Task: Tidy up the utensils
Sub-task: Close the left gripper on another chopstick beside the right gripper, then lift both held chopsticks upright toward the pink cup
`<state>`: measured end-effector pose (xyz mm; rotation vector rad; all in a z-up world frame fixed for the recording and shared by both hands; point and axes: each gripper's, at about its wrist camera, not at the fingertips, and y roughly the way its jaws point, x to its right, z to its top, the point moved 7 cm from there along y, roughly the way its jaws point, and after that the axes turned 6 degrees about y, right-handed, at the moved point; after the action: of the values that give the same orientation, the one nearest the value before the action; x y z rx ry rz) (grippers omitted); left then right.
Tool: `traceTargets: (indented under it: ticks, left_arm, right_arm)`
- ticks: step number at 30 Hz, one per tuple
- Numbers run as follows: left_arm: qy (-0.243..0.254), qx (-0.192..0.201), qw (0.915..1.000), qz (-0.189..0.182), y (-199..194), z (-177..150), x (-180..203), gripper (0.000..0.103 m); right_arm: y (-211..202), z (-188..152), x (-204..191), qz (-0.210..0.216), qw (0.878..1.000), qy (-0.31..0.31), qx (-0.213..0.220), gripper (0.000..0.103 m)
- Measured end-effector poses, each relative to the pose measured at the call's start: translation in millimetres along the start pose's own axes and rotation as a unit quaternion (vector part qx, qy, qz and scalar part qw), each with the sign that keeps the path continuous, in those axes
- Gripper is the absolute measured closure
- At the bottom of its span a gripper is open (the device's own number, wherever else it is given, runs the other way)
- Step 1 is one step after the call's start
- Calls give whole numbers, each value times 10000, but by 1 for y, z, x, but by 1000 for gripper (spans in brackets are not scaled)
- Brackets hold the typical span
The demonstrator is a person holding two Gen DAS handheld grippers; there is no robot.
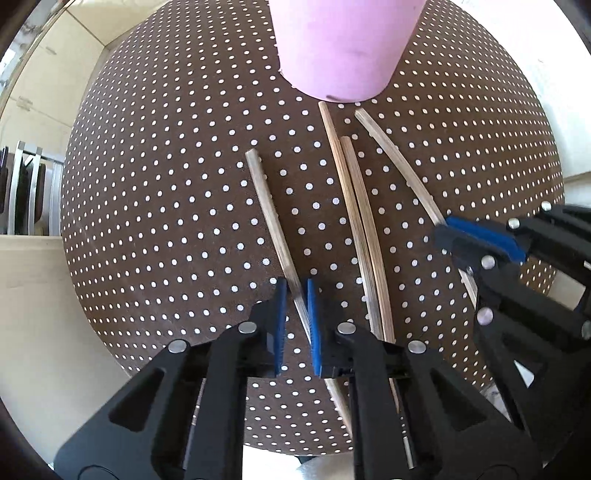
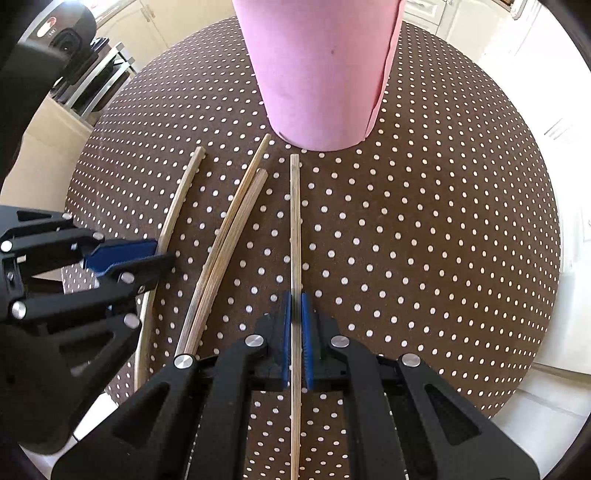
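Several wooden chopsticks lie on a brown polka-dot round table [image 1: 166, 184] in front of a pink cup [image 1: 340, 48], which also shows in the right wrist view [image 2: 317, 74]. My left gripper [image 1: 294, 325] straddles the leftmost chopstick [image 1: 269, 218] with a small gap on each side of it; its jaws are slightly apart. My right gripper [image 2: 295, 339] is shut on the rightmost chopstick [image 2: 294, 221], which rests on the table. A pair of chopsticks [image 2: 225, 251] lies between the two. The right gripper appears in the left wrist view [image 1: 476, 243], and the left gripper in the right wrist view [image 2: 125, 258].
The table edge drops to a pale floor [image 2: 546, 406] all around. A metal rack [image 1: 29, 192] stands far left. White cabinets [image 2: 461, 22] are behind the cup.
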<state>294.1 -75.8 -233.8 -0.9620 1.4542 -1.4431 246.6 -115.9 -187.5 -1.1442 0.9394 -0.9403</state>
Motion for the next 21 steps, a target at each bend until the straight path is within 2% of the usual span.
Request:
traceTargets:
  ticks: [5, 10, 16, 21]
  left_arm:
    - [76, -72, 9999, -80, 11, -10, -18, 93]
    - [41, 60, 9997, -225, 19, -14, -26, 94]
    - [26, 187, 9994, -296, 10, -23, -39, 95]
    - [22, 323, 9990, -317, -17, -29, -48, 97]
  right_arm:
    - [1, 9, -3, -85, 9999, -84, 39, 99]
    - [0, 7, -4, 1, 9999, -32, 122, 99]
    - [-3, 4, 6, 177, 9996, 143, 137, 99]
    - [-12, 3, 12, 189, 9994, 170, 216, 99]
